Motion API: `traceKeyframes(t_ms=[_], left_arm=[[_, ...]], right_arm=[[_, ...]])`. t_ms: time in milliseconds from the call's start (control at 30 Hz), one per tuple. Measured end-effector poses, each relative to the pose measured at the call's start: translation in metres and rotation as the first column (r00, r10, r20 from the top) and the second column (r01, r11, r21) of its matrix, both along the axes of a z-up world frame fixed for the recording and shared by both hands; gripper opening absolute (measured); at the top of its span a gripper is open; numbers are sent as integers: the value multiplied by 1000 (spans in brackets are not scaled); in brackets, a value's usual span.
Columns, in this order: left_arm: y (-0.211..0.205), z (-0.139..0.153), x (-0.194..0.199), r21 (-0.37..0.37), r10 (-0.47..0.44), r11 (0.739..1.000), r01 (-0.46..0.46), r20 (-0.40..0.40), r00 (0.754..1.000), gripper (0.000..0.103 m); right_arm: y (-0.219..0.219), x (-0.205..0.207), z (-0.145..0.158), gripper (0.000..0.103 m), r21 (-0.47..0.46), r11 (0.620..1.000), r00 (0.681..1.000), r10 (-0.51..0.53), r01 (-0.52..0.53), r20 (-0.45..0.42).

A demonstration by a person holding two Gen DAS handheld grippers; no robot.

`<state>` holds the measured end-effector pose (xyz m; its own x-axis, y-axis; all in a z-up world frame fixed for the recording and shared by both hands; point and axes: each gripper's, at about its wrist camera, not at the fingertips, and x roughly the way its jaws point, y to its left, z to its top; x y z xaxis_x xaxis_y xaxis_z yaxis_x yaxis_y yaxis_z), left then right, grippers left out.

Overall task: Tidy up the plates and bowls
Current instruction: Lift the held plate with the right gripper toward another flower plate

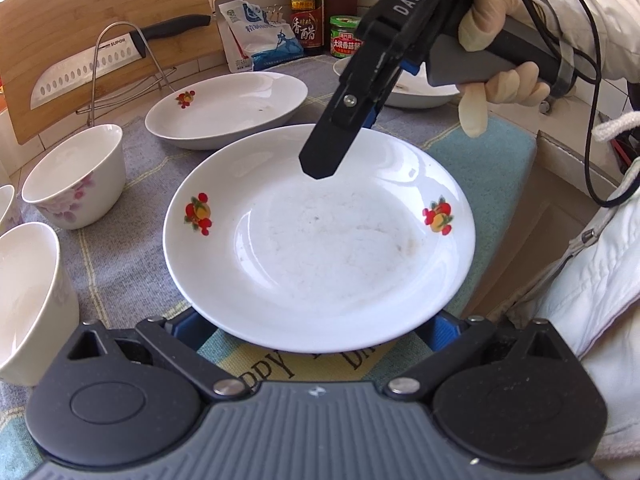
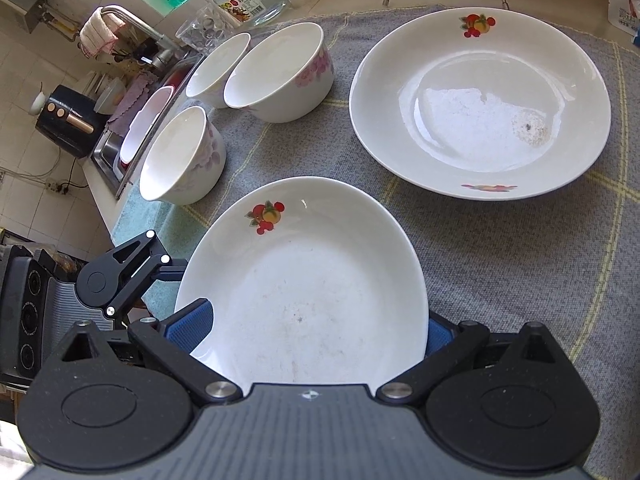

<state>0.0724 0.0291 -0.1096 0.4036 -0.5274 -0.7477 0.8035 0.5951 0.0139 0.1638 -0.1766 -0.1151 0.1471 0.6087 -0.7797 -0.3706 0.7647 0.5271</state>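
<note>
- Left wrist view: I count three plates and three bowls. The near plate (image 1: 320, 236) sits on the cloth mat (image 1: 132, 264) right in front of the camera, face up, with two fruit prints on its rim, one on the left and one on the right
- A second plate (image 1: 226, 110) lies flat behind it, up and to the left; the third plate (image 1: 416, 94) is mostly hidden behind the right gripper (image 1: 332, 152)
- Bowls all stand upright on the left: one with pink flowers (image 1: 76, 176), one at the lower left edge (image 1: 30, 300), plus a sliver of another (image 1: 8, 204) at the frame edge
- The left gripper (image 1: 316, 332) is spread wide, its blue pads either side of the near plate's closest rim, not pinching it
- The right gripper comes down at a slant from the upper right, held by a gloved hand (image 1: 500, 56); its tip is over the far rim of the near plate, and I can't tell from here whether it's clamped
- Right wrist view: two plates and three bowls (image 2: 280, 72) (image 2: 218, 66) (image 2: 182, 156), bowls upright in a cluster at upper left
- The near plate (image 2: 308, 292) looks stretched away from the camera, with one fruit print at the far left of its rim. The right gripper (image 2: 308, 332) has a blue pad on each side of it, against its edges, so it's pinching that plate
- The bigger plate (image 2: 480, 104) lies flat at the upper right, well apart
</note>
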Motion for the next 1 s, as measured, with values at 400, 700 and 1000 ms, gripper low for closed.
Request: traceKeyframes(t_ms=[400, 700, 1000], left_arm=[[-18, 20, 3, -8, -17, 1000, 17, -7, 1000, 101], [-53, 31, 13, -12, -63, 998, 64, 18, 998, 101], [-97, 30, 21, -24, -112, 993, 112, 22, 994, 101]], right_arm=[[-27, -7, 21, 103, 10, 1000, 999, -20, 19, 49], [-71, -13, 37, 103, 24, 996, 991, -86, 84, 99], [-119, -20, 43, 103, 23, 988, 979, -157, 155, 127]])
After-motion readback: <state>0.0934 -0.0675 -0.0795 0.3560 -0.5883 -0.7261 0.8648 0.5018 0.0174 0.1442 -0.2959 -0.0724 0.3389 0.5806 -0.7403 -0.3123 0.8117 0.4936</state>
